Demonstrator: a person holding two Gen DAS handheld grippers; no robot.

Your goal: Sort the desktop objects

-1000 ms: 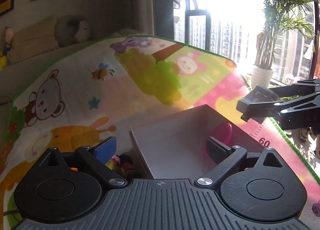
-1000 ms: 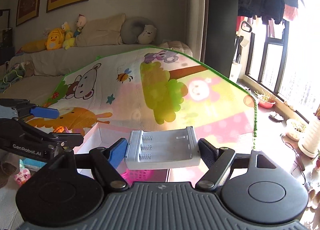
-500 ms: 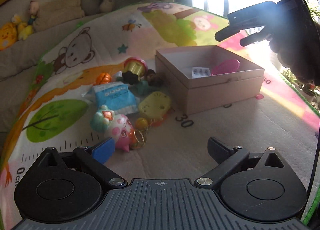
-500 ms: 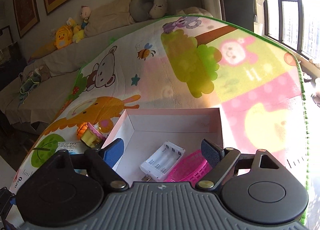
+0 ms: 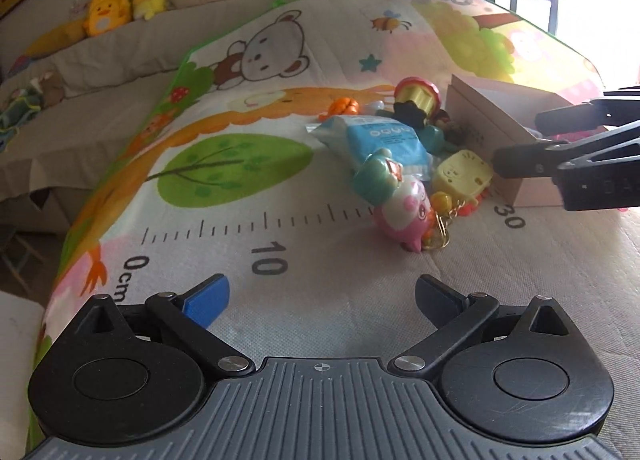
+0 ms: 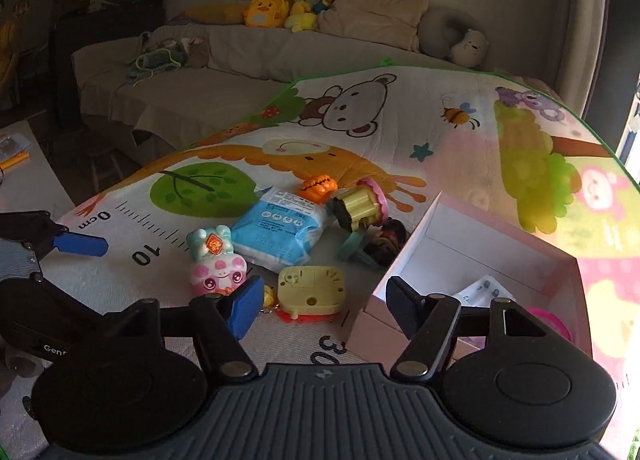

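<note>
While the small toys (image 6: 280,248) were heaped on the mat (image 6: 440,132) just left of the pink box (image 6: 404,260), the right gripper (image 6: 320,304) and the left gripper (image 5: 320,296) were held spread and empty beside that box.

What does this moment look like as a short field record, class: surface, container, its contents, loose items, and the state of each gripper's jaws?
surface: cartoon play mat with a printed ruler
container: open pink box, on the mat right of the toy pile
in box: white battery holder, pink basket, both partly hidden
loose items: blue packet, pink-and-teal toy, yellow square toy, orange toy, cupcake toy
left gripper: jaws open, empty, short of the pile
right gripper: jaws open, empty, over the box's near corner
</note>
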